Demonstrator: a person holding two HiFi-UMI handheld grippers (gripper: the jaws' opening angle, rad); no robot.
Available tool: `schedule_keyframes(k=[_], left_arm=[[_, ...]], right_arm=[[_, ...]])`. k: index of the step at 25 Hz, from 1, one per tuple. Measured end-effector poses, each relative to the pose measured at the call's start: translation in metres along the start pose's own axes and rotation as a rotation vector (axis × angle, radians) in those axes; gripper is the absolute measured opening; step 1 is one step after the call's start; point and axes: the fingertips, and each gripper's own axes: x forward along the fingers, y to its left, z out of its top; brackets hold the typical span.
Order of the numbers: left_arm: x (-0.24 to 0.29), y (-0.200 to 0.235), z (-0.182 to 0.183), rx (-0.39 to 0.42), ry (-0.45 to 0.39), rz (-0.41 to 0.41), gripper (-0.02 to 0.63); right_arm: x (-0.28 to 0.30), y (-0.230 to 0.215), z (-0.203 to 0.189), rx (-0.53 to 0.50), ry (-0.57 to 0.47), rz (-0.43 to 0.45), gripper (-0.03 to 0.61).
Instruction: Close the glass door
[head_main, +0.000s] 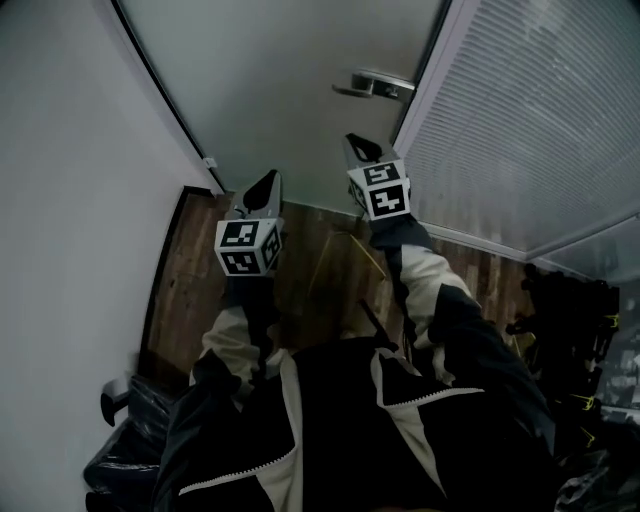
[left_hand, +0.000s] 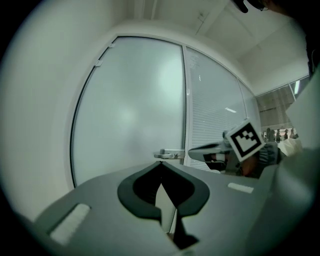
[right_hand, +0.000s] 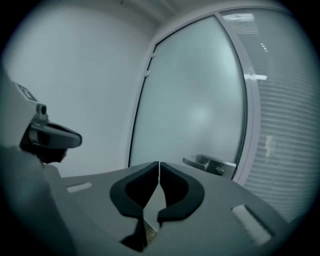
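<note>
The frosted glass door (head_main: 290, 90) fills the top of the head view, with its metal lever handle (head_main: 372, 85) at its right edge. I see no gap between that edge and the frame. My left gripper (head_main: 268, 178) is held up in front of the door's lower part, jaws shut and empty. My right gripper (head_main: 355, 143) is higher and to the right, just below the handle and apart from it, also shut on nothing. The left gripper view shows the door (left_hand: 130, 110), the handle (left_hand: 169, 154) and the right gripper (left_hand: 210, 150). The right gripper view shows the handle (right_hand: 209, 163) ahead to the right.
A white wall (head_main: 70, 180) runs along the left. A glass partition with white blinds (head_main: 520, 120) stands right of the door. The floor is dark wood (head_main: 320, 260). A black bag (head_main: 130, 430) lies at bottom left, and dark gear (head_main: 575, 320) stands at the right.
</note>
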Motion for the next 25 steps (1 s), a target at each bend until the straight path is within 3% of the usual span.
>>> schedule_keyframes(k=[4,7,14,25], left_arm=[[-0.005,-0.002,0.010,0.010,-0.023,-0.029,0.004],[-0.005,-0.011,0.009,0.001,-0.023,-0.052,0.003],[-0.022,-0.024,-0.004,-0.002,-0.002,-0.110,0.003],[-0.055,-0.013,-0.014,0.000,0.010,-0.114,0.003]], right_arm=[[-0.052,0.019,-0.021,0.175,-0.034,-0.058,0.005],[-0.082,0.016,-0.038,0.238,-0.017,-0.098,0.005],[-0.113,0.040,-0.051,0.241,0.010,-0.154,0.002],[-0.123,0.076,-0.046,0.223,0.015,-0.170,0.001]])
